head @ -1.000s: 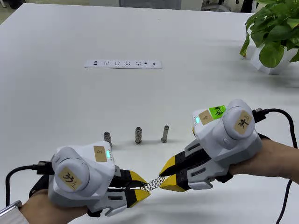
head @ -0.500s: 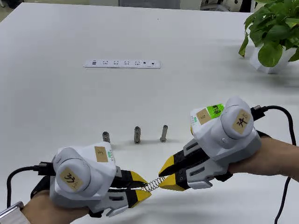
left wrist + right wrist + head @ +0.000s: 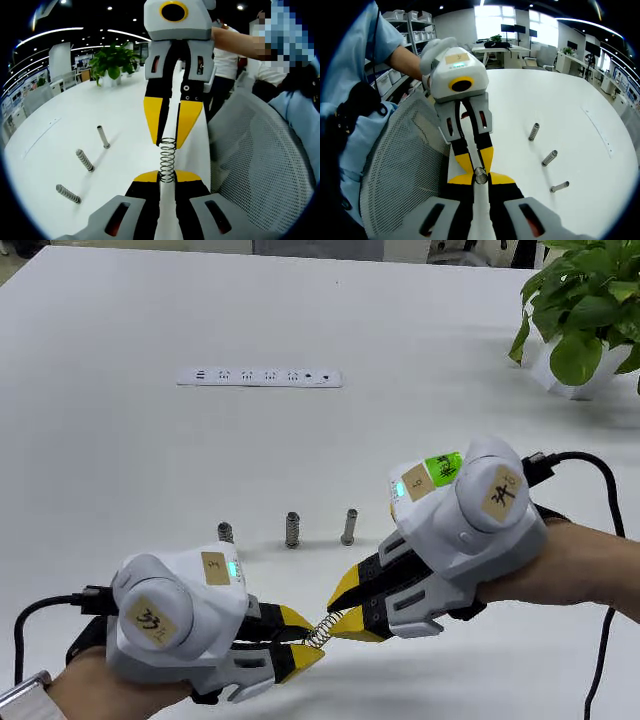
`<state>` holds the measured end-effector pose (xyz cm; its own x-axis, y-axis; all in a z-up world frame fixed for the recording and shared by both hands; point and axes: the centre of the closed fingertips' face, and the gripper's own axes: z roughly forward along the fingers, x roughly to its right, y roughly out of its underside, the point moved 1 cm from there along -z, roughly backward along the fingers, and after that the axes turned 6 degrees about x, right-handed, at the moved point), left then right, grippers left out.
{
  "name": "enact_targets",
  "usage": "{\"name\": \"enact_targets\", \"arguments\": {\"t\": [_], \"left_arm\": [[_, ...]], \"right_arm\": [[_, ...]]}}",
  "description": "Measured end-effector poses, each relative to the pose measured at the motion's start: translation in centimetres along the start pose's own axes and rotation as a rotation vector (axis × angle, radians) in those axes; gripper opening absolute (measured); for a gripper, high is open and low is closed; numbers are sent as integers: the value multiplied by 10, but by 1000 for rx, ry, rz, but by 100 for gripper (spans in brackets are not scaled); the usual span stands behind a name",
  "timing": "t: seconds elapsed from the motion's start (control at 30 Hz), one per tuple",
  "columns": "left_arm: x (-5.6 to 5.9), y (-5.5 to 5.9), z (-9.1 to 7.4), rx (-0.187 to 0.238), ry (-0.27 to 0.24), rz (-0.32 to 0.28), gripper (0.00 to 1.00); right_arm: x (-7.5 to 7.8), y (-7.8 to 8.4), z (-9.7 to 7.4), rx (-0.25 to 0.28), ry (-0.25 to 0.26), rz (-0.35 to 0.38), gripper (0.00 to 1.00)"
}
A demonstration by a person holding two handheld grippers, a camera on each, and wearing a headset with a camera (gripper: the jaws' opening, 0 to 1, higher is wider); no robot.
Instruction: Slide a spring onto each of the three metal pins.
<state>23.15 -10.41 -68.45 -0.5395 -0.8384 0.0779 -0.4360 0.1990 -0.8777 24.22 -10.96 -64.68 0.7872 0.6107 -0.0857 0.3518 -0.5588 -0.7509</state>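
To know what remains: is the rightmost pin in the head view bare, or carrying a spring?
Bare: the rightmost pin has a smooth shaft; the middle pin and the left pin show coils.

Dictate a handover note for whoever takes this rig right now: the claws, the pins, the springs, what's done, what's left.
Claws: the left claw is shut on one end of the loose spring, the right claw on the other end, holding it above the table.
Pins: in a row; the left pin and middle pin carry springs, the right pin is bare.
Done: two of three.
Left: slide the loose spring onto the right pin.
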Motion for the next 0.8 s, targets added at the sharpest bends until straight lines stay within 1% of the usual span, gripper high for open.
{"name": "enact_targets", "arguments": {"t": [0.2, 0.53, 0.57, 0.67, 0.8], "left_arm": [[3, -2, 1, 3, 0, -3, 9], [2, -3, 1, 17, -3, 2, 9], [3, -4, 1, 20, -2, 1, 9], [2, -8, 1, 30, -7, -1, 9], [2, -8, 1, 30, -3, 6, 9]], "right_arm": [[-1, -1, 0, -4, -5, -15, 12], [-2, -1, -3, -9, -9, -15, 12], [-2, -1, -3, -8, -10, -14, 12], [-2, -1, -5, -13, -14, -25, 20], [-2, -1, -6, -27, -23, -43, 21]]}}
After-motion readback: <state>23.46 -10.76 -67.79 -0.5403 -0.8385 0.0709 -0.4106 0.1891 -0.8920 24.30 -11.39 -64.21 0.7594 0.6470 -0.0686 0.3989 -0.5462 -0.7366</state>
